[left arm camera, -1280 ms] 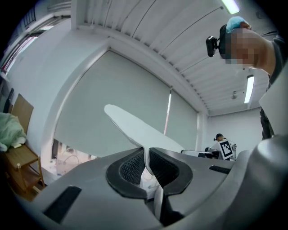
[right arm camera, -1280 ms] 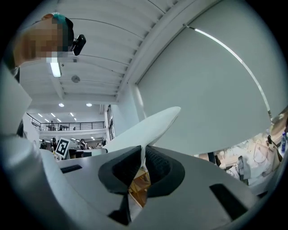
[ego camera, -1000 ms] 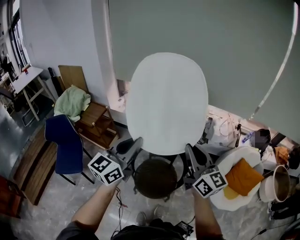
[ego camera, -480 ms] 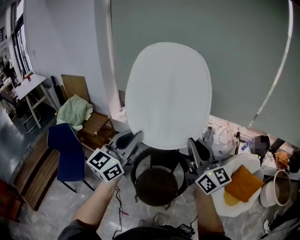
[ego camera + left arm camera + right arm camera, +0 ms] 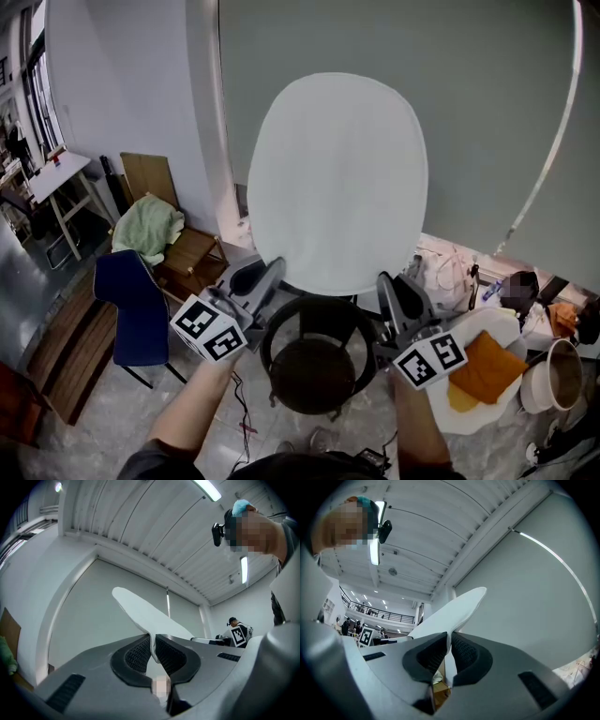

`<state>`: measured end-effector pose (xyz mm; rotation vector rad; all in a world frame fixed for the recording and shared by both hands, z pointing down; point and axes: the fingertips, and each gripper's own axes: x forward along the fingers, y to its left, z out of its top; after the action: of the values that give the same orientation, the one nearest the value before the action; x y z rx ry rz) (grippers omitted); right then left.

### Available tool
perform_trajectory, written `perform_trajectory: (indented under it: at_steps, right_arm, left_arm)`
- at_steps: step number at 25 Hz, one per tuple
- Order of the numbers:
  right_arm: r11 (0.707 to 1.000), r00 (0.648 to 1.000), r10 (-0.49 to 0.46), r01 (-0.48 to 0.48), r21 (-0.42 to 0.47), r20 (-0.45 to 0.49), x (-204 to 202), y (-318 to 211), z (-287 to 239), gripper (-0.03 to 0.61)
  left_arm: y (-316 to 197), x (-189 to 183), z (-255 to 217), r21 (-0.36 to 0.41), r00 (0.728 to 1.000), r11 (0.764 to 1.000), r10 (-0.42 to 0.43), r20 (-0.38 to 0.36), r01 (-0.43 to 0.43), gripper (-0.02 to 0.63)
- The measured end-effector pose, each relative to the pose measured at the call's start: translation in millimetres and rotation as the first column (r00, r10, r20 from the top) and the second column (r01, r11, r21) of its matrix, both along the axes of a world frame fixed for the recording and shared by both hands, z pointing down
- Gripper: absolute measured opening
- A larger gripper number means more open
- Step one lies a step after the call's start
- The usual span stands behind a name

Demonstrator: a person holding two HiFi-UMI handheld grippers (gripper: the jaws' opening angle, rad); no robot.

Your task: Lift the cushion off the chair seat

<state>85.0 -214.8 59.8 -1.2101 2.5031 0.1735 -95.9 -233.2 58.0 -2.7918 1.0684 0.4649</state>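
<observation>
The white oval cushion (image 5: 336, 183) hangs in the air, tilted up towards the grey wall, well above the round black chair (image 5: 312, 366). My left gripper (image 5: 275, 269) is shut on the cushion's lower left edge, my right gripper (image 5: 386, 281) on its lower right edge. In the left gripper view the thin white cushion (image 5: 140, 613) runs up and away from between the black pads (image 5: 136, 653). In the right gripper view the cushion (image 5: 454, 609) sits pinched between the pads (image 5: 464, 654) the same way. The chair's dark seat is bare.
A blue chair (image 5: 131, 305) and a wooden chair (image 5: 187, 248) with a green cloth (image 5: 148, 225) stand at the left. A white seat with an orange cushion (image 5: 486, 366) and a metal pot (image 5: 553, 370) sit at the right. Cables lie on the floor.
Both grippers have risen with the cushion, which now stands higher above the chair seat and shows more of the black ring below it.
</observation>
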Motion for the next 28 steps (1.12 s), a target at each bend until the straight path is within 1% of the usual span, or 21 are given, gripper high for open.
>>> perform_trajectory:
  at_steps: [13,21,28]
  right_arm:
    - [1.000,1.000,0.003,-0.003,-0.005,-0.006,-1.7,-3.8,3.0,0.034]
    - [1.000,1.000,0.011,-0.011,-0.008,-0.013,-11.4,-5.1,3.7,0.034]
    - [1.000,1.000,0.021,-0.021,-0.013,-0.017,-5.0,-8.4,6.9,0.034]
  left_arm:
    - [-4.5,-1.3,5.5,-0.012,1.000,1.000,-0.003,-0.008,0.003,0.035]
    - [-6.3,-10.6,6.8,-0.014,1.000,1.000,0.003,-0.009,-0.003,0.035]
    - [-9.3,-4.3,9.9,-0.019,1.000,1.000,0.010,-0.012,-0.010,0.035]
